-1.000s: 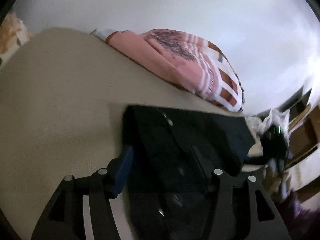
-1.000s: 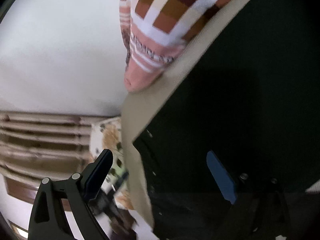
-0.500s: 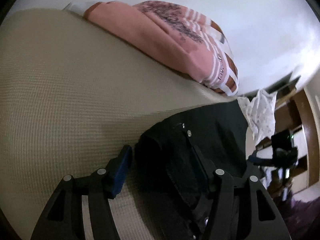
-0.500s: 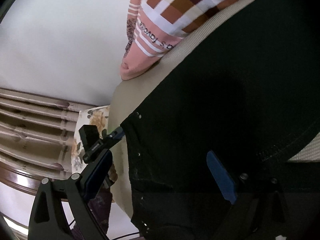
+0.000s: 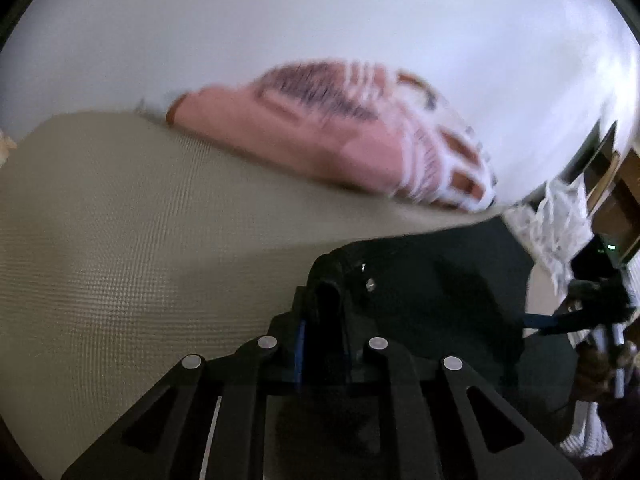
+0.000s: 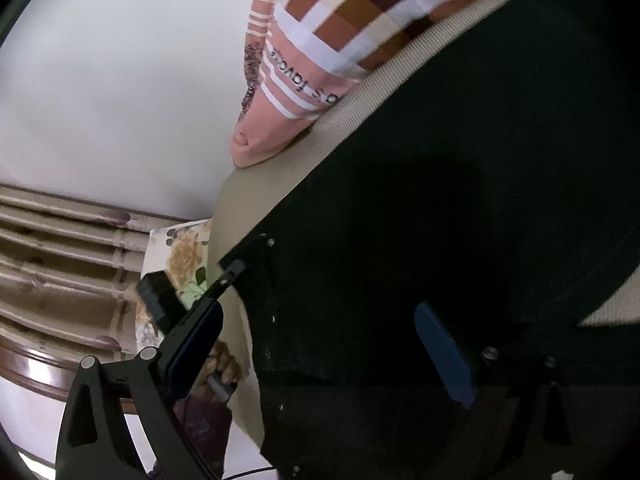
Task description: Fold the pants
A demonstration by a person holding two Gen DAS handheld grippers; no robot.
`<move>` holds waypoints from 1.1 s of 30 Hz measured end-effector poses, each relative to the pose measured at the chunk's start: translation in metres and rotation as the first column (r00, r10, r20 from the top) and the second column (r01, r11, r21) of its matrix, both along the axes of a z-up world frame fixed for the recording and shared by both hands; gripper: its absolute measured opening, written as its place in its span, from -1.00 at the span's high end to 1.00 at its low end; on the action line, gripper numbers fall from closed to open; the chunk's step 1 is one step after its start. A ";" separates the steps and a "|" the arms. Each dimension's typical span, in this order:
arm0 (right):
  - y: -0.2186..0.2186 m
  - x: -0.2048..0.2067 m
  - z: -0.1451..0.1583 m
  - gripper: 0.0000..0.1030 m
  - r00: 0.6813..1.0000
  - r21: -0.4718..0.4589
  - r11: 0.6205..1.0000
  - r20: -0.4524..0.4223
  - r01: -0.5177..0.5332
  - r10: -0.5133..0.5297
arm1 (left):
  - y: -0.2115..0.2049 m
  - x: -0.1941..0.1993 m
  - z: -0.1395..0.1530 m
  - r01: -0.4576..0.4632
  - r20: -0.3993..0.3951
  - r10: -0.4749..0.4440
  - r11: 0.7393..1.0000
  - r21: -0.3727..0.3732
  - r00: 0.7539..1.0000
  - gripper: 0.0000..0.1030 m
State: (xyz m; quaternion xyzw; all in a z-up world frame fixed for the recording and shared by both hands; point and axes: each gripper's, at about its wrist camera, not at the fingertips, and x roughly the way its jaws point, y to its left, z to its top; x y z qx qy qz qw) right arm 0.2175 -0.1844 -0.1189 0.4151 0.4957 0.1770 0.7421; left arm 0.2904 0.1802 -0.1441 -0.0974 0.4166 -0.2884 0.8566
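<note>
The dark pants point(image 5: 432, 292) lie on a beige bed cover point(image 5: 120, 240). My left gripper point(image 5: 326, 320) is shut on a bunched corner of the pants near two small rivets. In the right wrist view the pants point(image 6: 440, 220) fill the right side. My right gripper point(image 6: 320, 344) is open, its fingers straddling the pants' edge, the right pad over the dark cloth and the left pad off the cover's side. The other gripper also shows small in each view, at the right edge of the left view point(image 5: 596, 304) and beside the pants' corner point(image 6: 224, 276).
A pink pillow with stripes and a checked patch point(image 5: 352, 140) lies at the far edge of the bed against a white wall; it also shows in the right wrist view point(image 6: 320, 60). A floral cloth point(image 6: 180, 256) and wooden slats point(image 6: 60, 248) lie beside the bed.
My left gripper has closed from open onto the pants' corner. The right gripper stays open over the pants' edge and the view has shifted a little.
</note>
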 end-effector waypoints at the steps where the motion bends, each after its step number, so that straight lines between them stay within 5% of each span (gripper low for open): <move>1: -0.002 0.002 0.001 -0.87 1.000 0.006 1.000 0.009 -0.001 0.001 | -0.004 -0.011 0.009 -0.001 0.038 0.001 1.000 0.003 0.999 0.74; 7: -0.028 0.039 -0.004 -0.87 0.999 0.185 0.982 -0.016 0.041 -0.039 | -0.018 -0.061 0.036 0.024 0.137 -0.020 0.999 -0.028 0.990 0.74; 18: -0.052 0.106 -0.036 -0.84 0.991 0.122 0.989 -0.113 0.088 -0.074 | -0.027 -0.117 0.044 0.043 0.119 -0.034 0.997 -0.071 0.992 0.74; 20: -0.053 0.110 -0.044 -0.66 0.990 0.102 0.991 -0.120 0.089 -0.077 | -0.028 -0.123 0.043 0.041 0.102 -0.032 0.996 -0.084 0.994 0.74; 22: -0.057 0.118 -0.051 0.14 0.987 0.058 0.995 -0.142 0.078 -0.069 | -0.029 -0.129 0.040 0.038 0.083 -0.030 0.995 -0.091 0.996 0.74; 25: -0.063 0.110 -0.060 0.78 0.983 0.046 0.994 -0.162 0.098 -0.089 | -0.032 -0.138 0.038 0.033 0.066 -0.028 0.996 -0.081 0.997 0.74; 33: -0.060 -0.001 -0.025 0.83 0.995 -0.003 0.996 -0.045 0.090 -0.090 | -0.018 -0.172 0.044 -0.008 0.015 0.009 0.997 -0.075 1.000 0.71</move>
